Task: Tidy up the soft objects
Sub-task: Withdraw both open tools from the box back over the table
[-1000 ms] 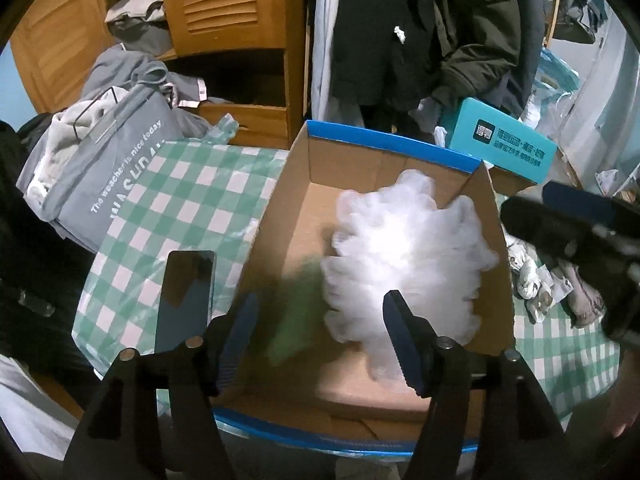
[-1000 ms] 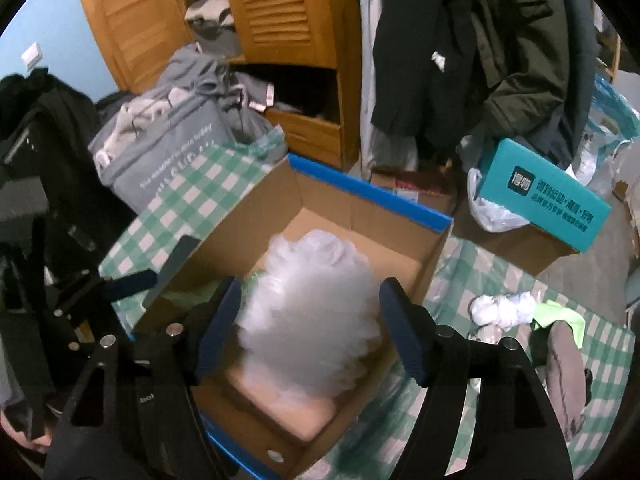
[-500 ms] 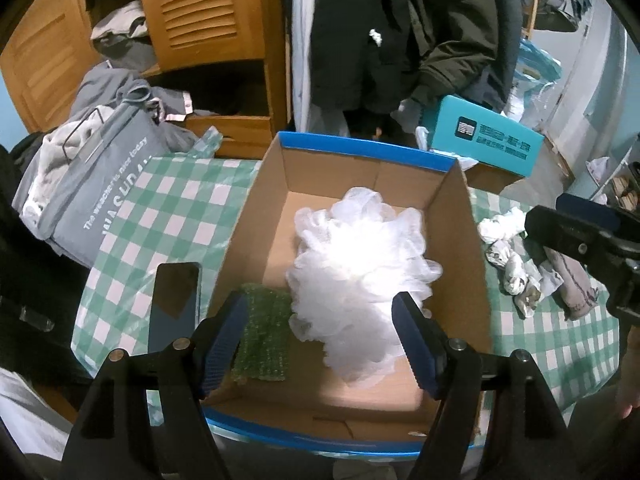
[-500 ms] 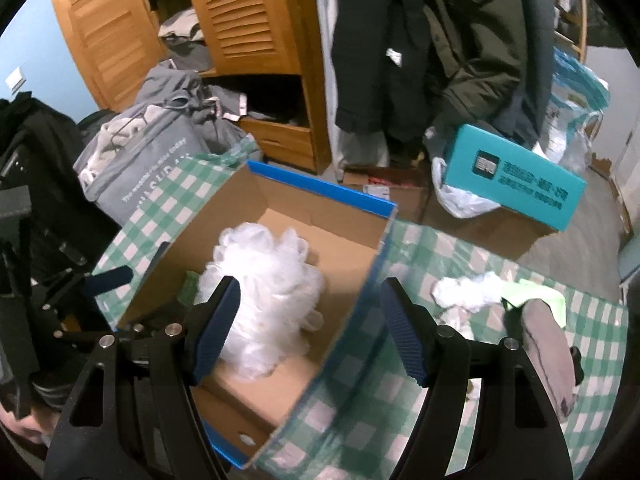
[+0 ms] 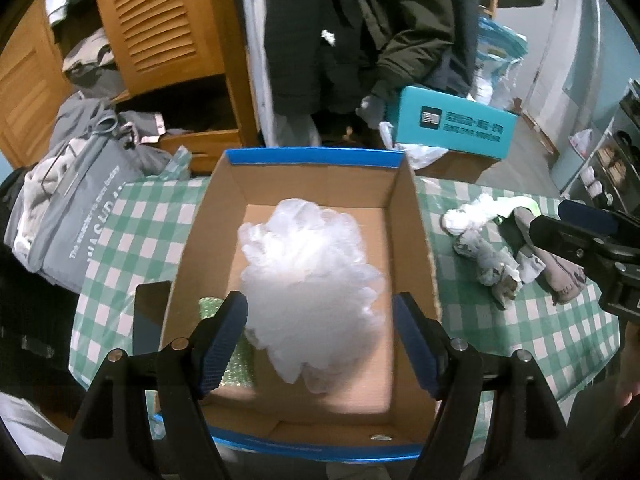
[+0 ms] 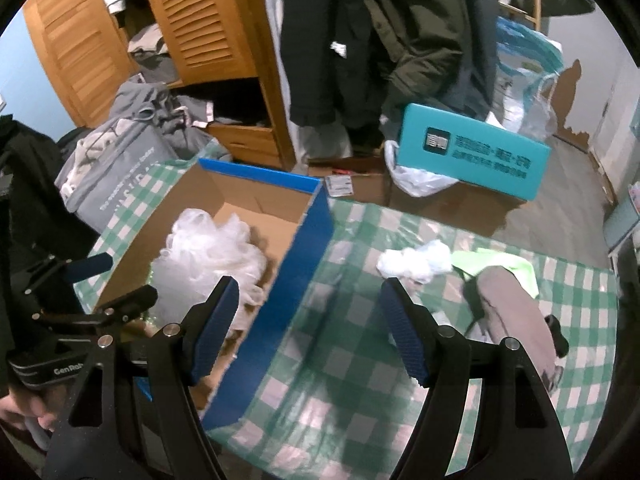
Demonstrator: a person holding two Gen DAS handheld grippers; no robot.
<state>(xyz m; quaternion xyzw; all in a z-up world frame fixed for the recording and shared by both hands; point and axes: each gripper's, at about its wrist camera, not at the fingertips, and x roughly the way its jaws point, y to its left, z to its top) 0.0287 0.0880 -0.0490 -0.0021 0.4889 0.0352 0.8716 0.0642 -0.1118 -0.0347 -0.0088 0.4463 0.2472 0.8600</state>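
Observation:
A white mesh pouf (image 5: 308, 280) lies inside the cardboard box (image 5: 312, 158) with the blue rim, beside a green textured pad (image 5: 234, 360). My left gripper (image 5: 320, 308) hangs open above the pouf, its pads clear of it. My right gripper (image 6: 309, 286) stands open over the box's right wall (image 6: 308, 240) and the checked cloth, holding nothing. To its right lie a crumpled white cloth (image 6: 412, 260), a neon green piece (image 6: 500, 264) and a grey-pink sock (image 6: 512, 312). The left wrist view shows that pile (image 5: 492, 260) with the right gripper (image 5: 580, 232) by it.
A dark phone (image 5: 150, 320) lies on the green checked table left of the box. A grey tote bag (image 5: 76, 208) with clothes sits at the far left. Behind the table stand a teal carton (image 5: 452, 128), hanging coats (image 5: 360, 40) and a wooden wardrobe (image 5: 160, 32).
The pouf, earlier between the fingers, now rests in the box. My right gripper swung right, off the box toward the pile. My left gripper drew back and its jaws widened.

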